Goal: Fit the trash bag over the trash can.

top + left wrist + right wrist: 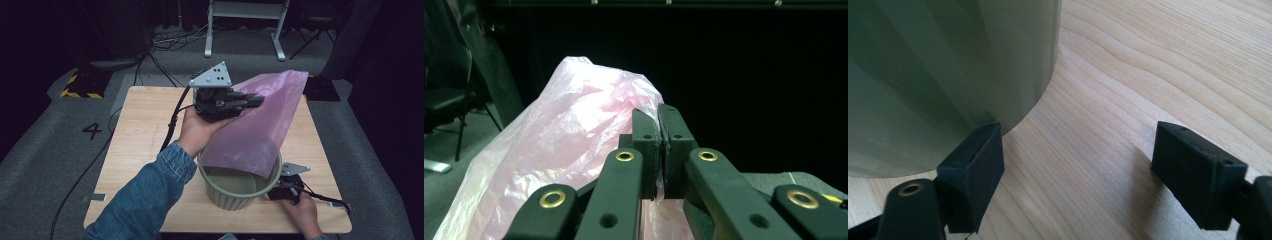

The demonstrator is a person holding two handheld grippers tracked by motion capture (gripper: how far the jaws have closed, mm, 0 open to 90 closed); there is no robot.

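The left gripper (252, 101) pinches the pink bag (255, 130) at its upper edge, above the green bin (235, 192) near the table's (145, 130) front edge. The right gripper (1078, 170), jaws spread, rests beside the bin's right wall; bare tabletop lies left.

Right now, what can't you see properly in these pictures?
- High view: the inside of the green bin; the pink bag hangs over it.
- Left gripper view: the bag's lower part, behind the shut left tool; the bottom edge cuts it.
- Right gripper view: the bin's top, cut by the top edge; whether the open right tool touches its wall is unclear.
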